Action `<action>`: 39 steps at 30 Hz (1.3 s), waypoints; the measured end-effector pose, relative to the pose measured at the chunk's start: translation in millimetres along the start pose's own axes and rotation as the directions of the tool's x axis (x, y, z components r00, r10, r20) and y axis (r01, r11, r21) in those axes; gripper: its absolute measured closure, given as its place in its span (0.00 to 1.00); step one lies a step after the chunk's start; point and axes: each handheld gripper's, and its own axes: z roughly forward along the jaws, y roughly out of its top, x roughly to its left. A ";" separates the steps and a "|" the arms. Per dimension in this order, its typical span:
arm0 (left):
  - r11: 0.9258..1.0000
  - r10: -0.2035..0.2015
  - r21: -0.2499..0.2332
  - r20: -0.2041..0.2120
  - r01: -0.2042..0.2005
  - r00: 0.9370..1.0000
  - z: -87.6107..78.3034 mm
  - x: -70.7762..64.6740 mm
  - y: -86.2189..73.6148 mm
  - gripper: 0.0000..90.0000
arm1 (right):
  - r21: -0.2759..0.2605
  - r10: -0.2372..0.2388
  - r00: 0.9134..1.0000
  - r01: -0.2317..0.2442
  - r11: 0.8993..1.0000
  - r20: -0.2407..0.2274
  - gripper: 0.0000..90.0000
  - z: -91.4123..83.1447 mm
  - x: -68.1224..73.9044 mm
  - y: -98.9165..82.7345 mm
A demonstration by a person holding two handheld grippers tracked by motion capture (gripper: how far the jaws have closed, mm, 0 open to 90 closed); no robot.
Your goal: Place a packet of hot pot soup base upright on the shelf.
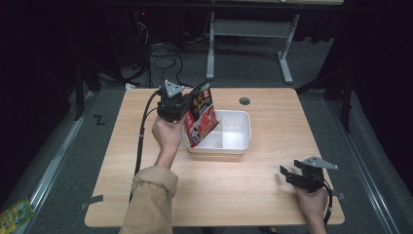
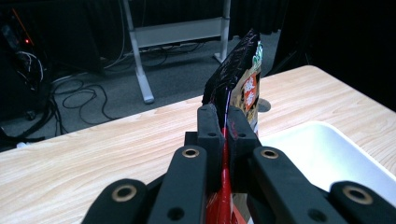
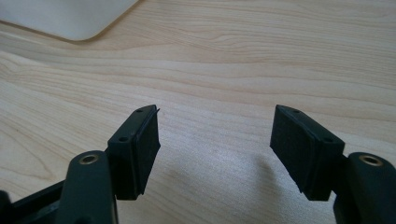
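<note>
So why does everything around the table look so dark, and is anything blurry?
High view: light falls on the table, the room beyond stays dim. Left gripper view: the near tongs look soft, the snack bag sharper. Right gripper view: the tongs cast faint shadows.

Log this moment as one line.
left tongs: shut on red snack packet | packet: tilted over white plastic tub | right tongs: open, idle

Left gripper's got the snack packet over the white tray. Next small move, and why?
Probably lower it a little further, then open. The left gripper is shut on the red and black snack packet, whose bottom edge sits tilted at the white tray near its left wall. The right gripper is open over bare table.
</note>
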 end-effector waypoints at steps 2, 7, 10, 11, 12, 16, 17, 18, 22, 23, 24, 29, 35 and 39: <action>1.000 -0.001 0.002 0.005 0.001 1.000 0.7 0.3 -0.6 0.97 | -0.001 -0.003 1.000 0.003 1.000 -0.002 0.37 0.2 -0.2 0.0; 1.000 -0.001 0.015 0.015 0.001 1.000 6.8 -1.7 -3.2 0.97 | 0.005 -0.006 1.000 0.006 1.000 -0.001 0.37 0.3 0.4 0.2; 0.999 -0.003 0.033 0.019 0.003 1.000 12.1 -2.9 -6.0 0.96 | 0.004 -0.005 1.000 0.005 1.000 0.001 0.37 0.3 0.3 0.1; 0.999 -0.006 0.040 0.018 0.006 1.000 13.8 -3.5 -7.0 0.96 | 0.002 -0.006 1.000 0.006 1.000 0.000 0.37 0.3 0.1 0.1; 0.999 -0.010 0.043 0.023 0.009 1.000 15.3 -3.7 -7.9 0.96 | 0.002 -0.004 1.000 0.004 1.000 -0.001 0.37 0.3 -0.2 0.1; 0.998 -0.017 0.060 0.029 0.015 0.999 19.6 -4.1 -11.9 0.96 | 0.001 -0.009 1.000 0.009 1.000 -0.002 0.37 0.5 -0.1 0.1; 0.998 -0.016 0.065 0.030 0.014 0.999 20.3 -3.6 -12.8 0.96 | 0.003 -0.007 1.000 0.007 1.000 -0.002 0.37 0.4 -0.1 0.2; 0.998 -0.023 0.065 0.032 0.020 0.999 20.8 -3.1 -13.5 0.95 | 0.003 -0.007 1.000 0.007 1.000 -0.002 0.37 0.3 0.1 0.1; 0.996 -0.054 0.072 0.041 0.051 0.998 21.9 -1.2 -12.8 0.95 | 0.002 -0.003 1.000 0.003 1.000 -0.002 0.37 0.3 -0.2 0.1; 0.996 -0.061 0.075 0.039 0.057 0.997 22.3 -1.5 -13.0 0.95 | 0.002 -0.002 1.000 0.002 1.000 -0.002 0.37 0.4 -0.2 0.1; 0.995 -0.062 0.081 0.043 0.059 0.997 22.6 -1.6 -13.0 0.95 | 0.001 -0.004 1.000 0.004 1.000 -0.003 0.37 0.3 -0.2 0.1; 0.993 -0.053 0.103 0.045 0.048 0.998 27.3 -5.2 -15.6 0.93 | 0.001 -0.005 1.000 0.005 1.000 -0.003 0.37 0.3 0.1 0.1; 0.993 -0.052 0.109 0.048 0.047 0.998 26.5 -5.0 -16.5 0.92 | 0.000 -0.001 1.000 0.001 1.000 -0.001 0.37 0.0 0.0 0.0; 0.993 -0.064 0.103 0.056 0.058 0.996 25.6 -3.8 -18.7 0.91 | 0.000 -0.010 1.000 0.010 1.000 -0.002 0.37 0.4 0.0 0.1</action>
